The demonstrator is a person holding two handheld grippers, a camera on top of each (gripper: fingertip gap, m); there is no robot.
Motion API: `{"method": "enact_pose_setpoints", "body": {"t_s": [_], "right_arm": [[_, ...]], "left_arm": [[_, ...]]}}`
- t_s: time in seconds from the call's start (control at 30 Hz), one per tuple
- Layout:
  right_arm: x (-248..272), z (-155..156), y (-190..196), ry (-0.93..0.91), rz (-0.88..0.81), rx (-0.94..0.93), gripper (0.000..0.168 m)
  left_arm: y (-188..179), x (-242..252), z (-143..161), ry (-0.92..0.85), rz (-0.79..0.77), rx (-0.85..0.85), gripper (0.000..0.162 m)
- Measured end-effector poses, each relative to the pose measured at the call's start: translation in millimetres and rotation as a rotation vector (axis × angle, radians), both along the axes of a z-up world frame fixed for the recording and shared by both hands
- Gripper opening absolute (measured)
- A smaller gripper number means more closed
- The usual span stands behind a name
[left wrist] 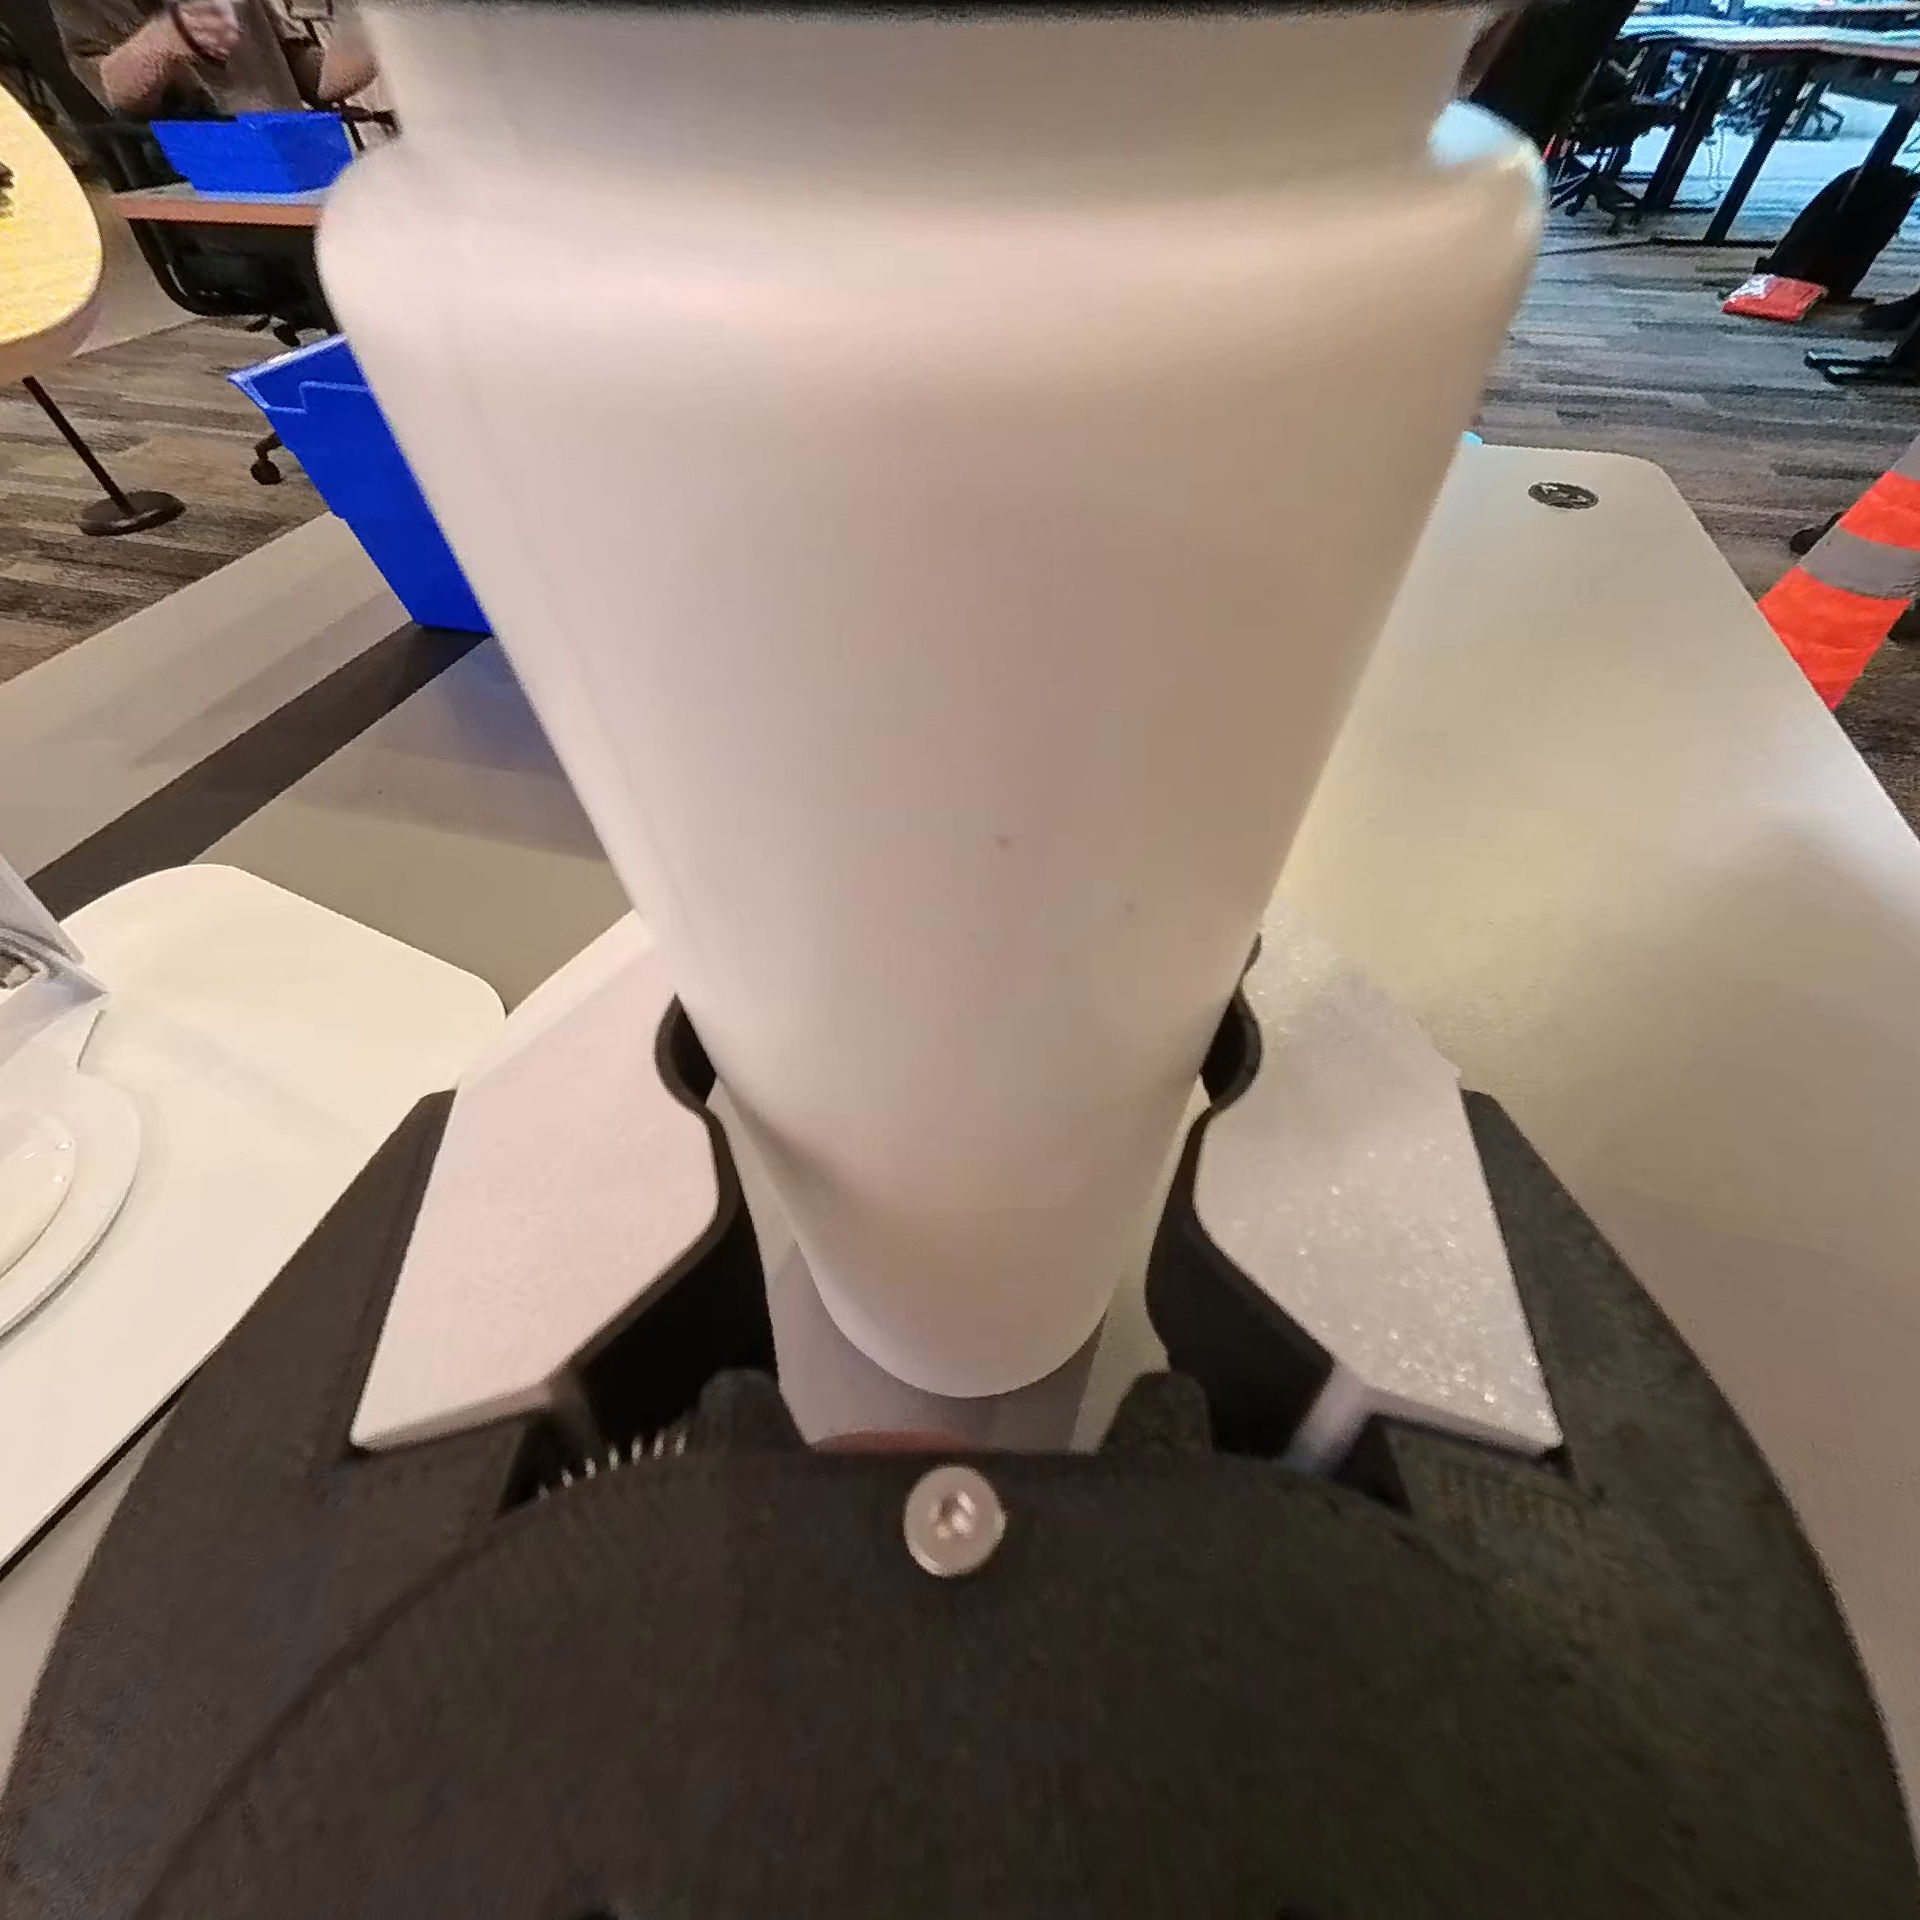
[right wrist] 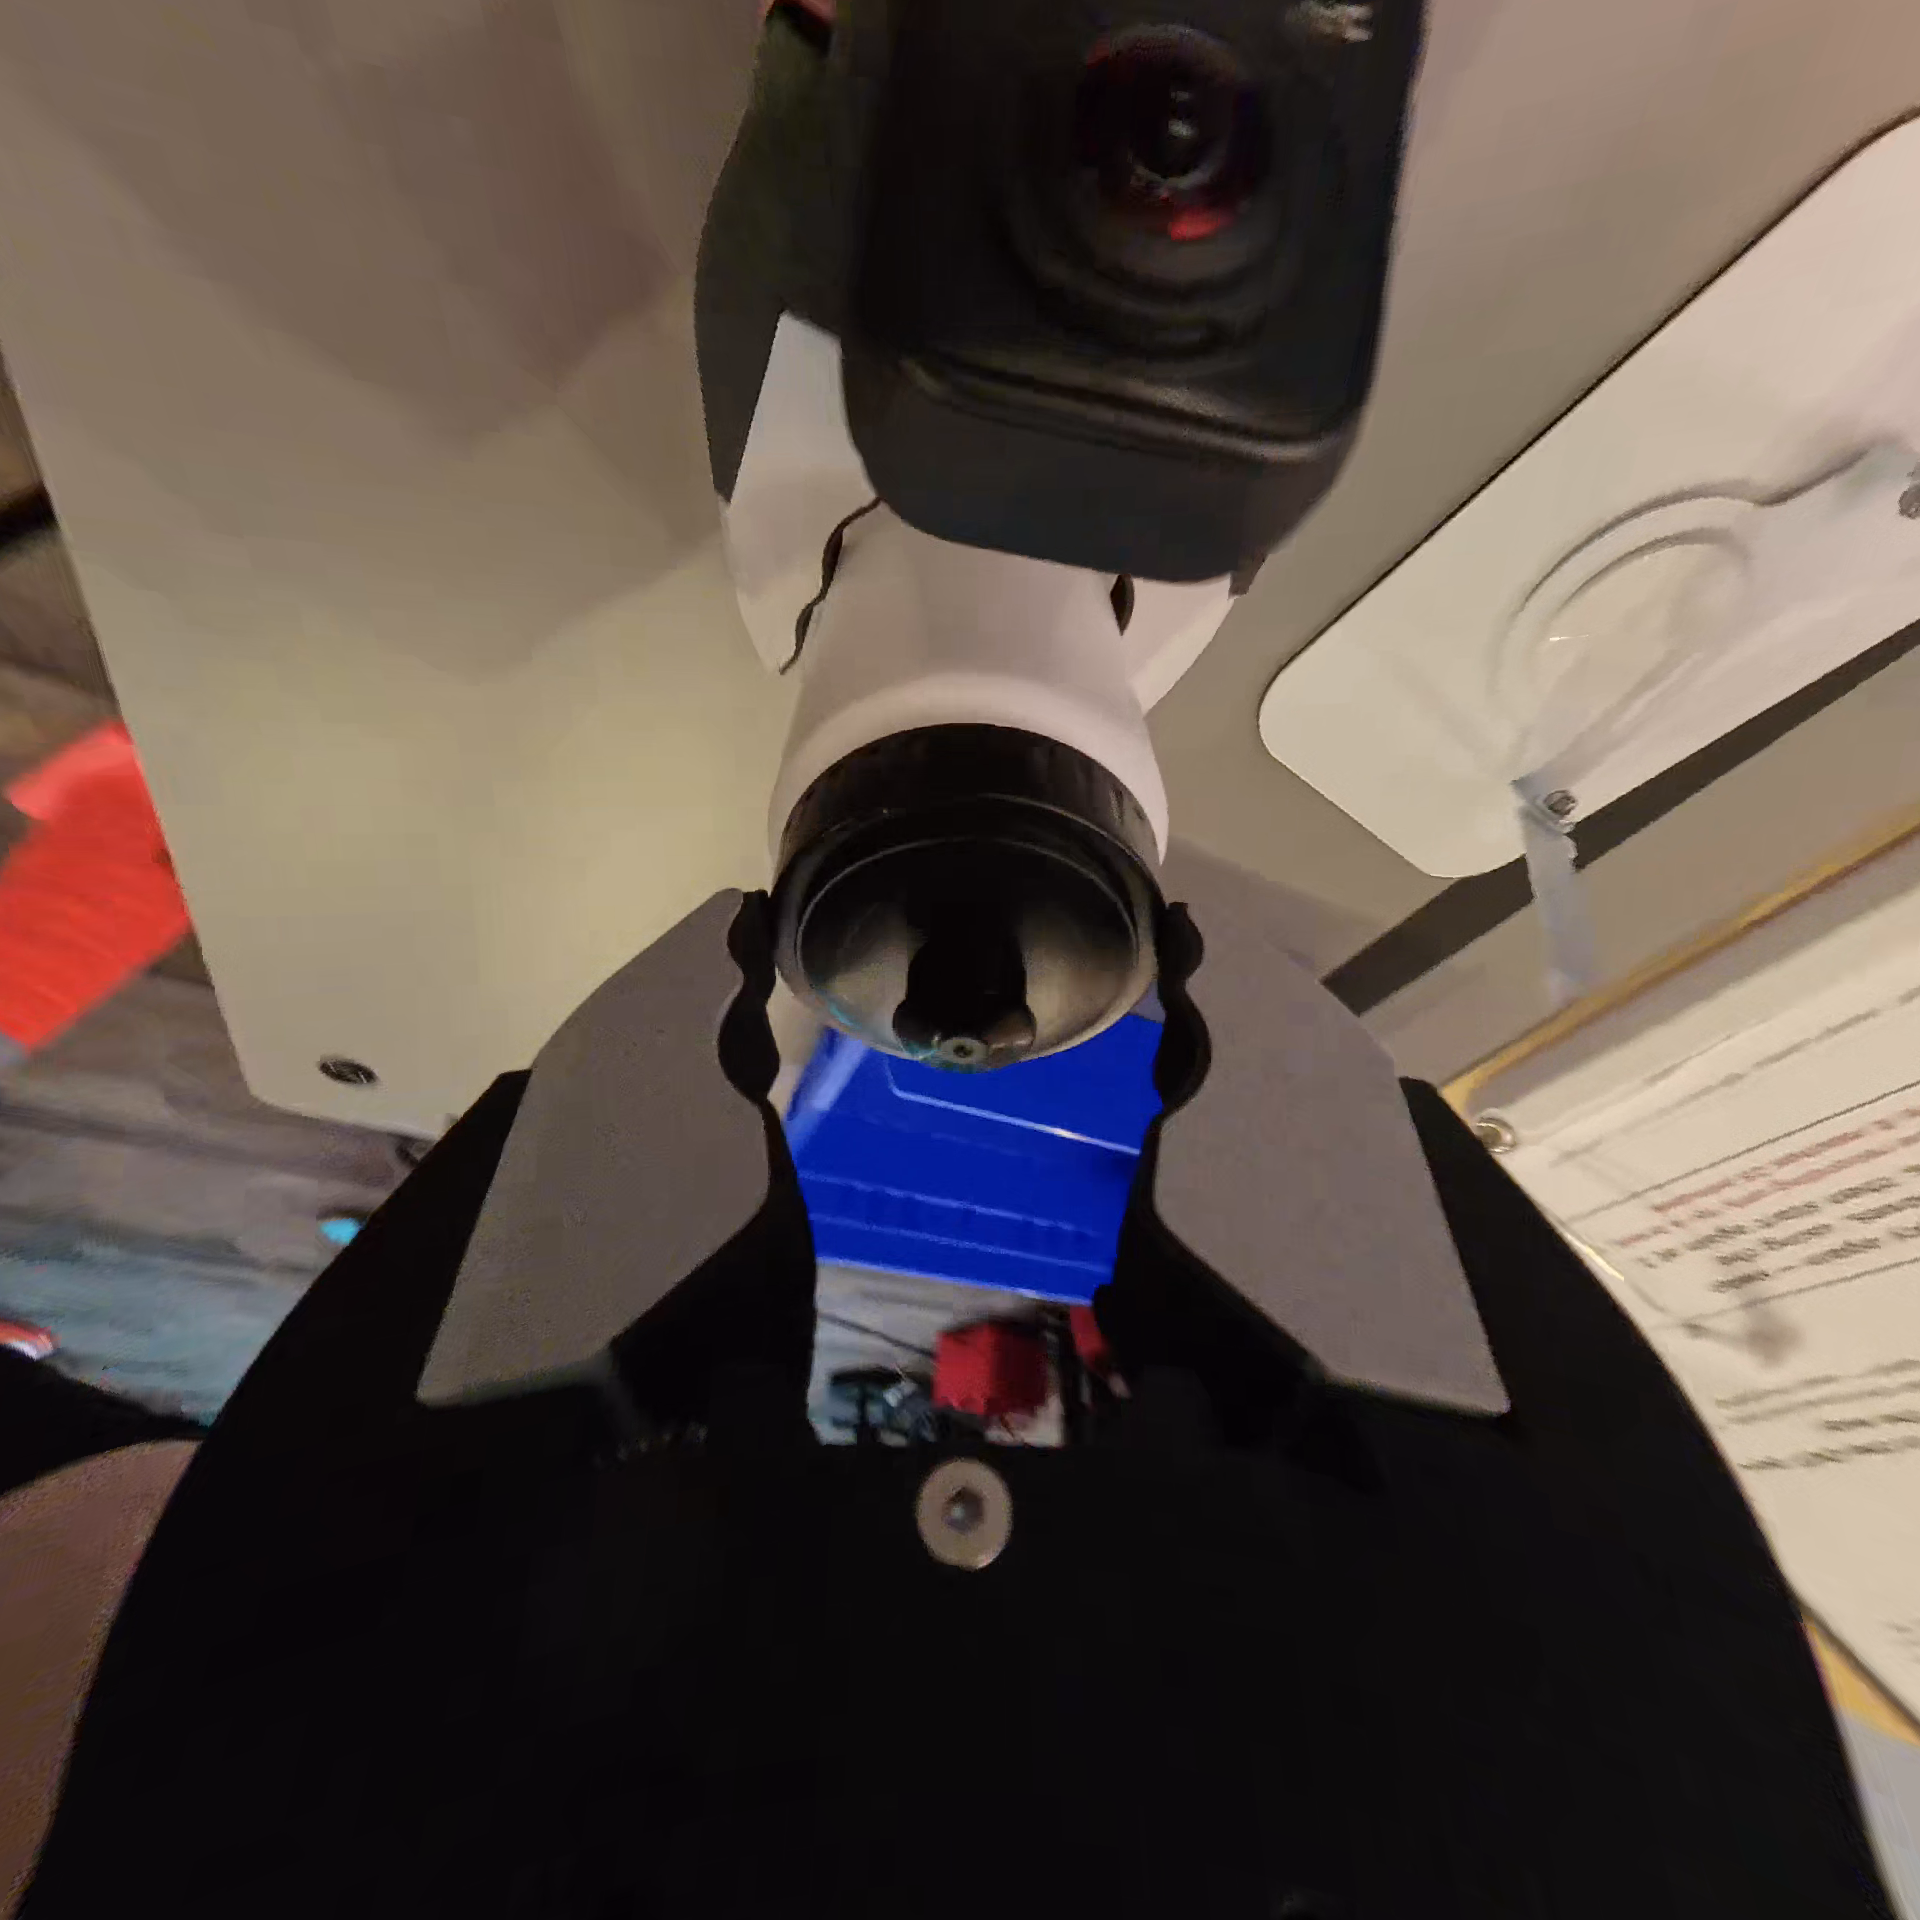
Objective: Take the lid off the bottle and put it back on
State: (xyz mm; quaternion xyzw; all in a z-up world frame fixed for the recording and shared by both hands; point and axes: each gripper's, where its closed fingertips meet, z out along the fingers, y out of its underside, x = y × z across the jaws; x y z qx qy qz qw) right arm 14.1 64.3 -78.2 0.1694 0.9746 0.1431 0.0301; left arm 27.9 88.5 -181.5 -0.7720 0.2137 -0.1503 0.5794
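A white bottle (left wrist: pixel 914 644) fills the left wrist view, and my left gripper (left wrist: pixel 956 1039) is shut on its lower body and holds it tilted above the pale table (left wrist: pixel 1558 831). Its black lid (right wrist: pixel 966 914) sits on the bottle's neck (right wrist: pixel 966 727) in the right wrist view. My right gripper (right wrist: pixel 966 956) is shut on the lid, with one fingertip (right wrist: pixel 750 966) against each side of it. The left gripper's camera (right wrist: pixel 1122 260) shows behind the bottle.
A blue bin (left wrist: pixel 353 478) stands at the table's far left and shows under the lid in the right wrist view (right wrist: pixel 966 1174). A white board (left wrist: pixel 260 1039) with a clear stand lies left. An orange cone (left wrist: pixel 1860 582) stands on the floor at right. A foam sheet (left wrist: pixel 1351 1195) lies under the gripper.
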Motion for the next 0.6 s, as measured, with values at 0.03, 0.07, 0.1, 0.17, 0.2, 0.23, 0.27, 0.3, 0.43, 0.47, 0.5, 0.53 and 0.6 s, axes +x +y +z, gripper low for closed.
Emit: {"method": "enact_pose_setpoints", "body": {"t_s": [0.03,0.07,0.1,0.17,0.2,0.23,0.27,0.3,0.43,0.47,0.5,0.53,0.6], "right_arm": [[0,0,1,-0.014,0.025,0.034,0.071],[0,1,1,-0.024,0.038,0.064,0.071],[0,1,1,-0.031,0.036,0.086,0.071],[0,1,1,-0.019,0.010,0.087,0.072],[-2,1,-1,0.003,-0.017,0.063,0.072],[-3,1,-6,0.027,-0.059,0.017,0.078],[-4,2,-9,0.049,-0.107,-0.028,0.084],[-5,4,-8,0.078,-0.149,-0.047,0.090],[-7,12,-8,0.173,-0.366,-0.179,0.093],[-6,13,-11,0.175,-0.423,-0.232,0.088],[-5,12,-12,0.173,-0.484,-0.274,0.085],[-3,10,-14,0.158,-0.539,-0.310,0.084],[-1,4,-12,0.150,-0.598,-0.323,0.081]], "left_arm": [[0,0,0,0.000,0.000,0.000,0.094],[0,0,0,0.001,-0.001,0.001,0.094],[0,0,0,0.001,-0.001,0.000,0.094],[-1,0,0,0.001,-0.004,0.000,0.094],[-1,0,0,0.001,-0.004,-0.001,0.094],[0,0,0,0.004,-0.002,-0.002,0.094],[0,0,0,0.003,-0.002,-0.002,0.094],[0,0,0,0.001,-0.003,-0.001,0.094],[0,0,0,-0.002,-0.002,0.000,0.094],[0,0,0,-0.003,-0.002,0.001,0.094],[0,0,0,-0.005,-0.001,0.001,0.094],[0,0,0,-0.005,-0.001,0.001,0.094],[0,1,0,-0.003,-0.001,0.001,0.094]]}}
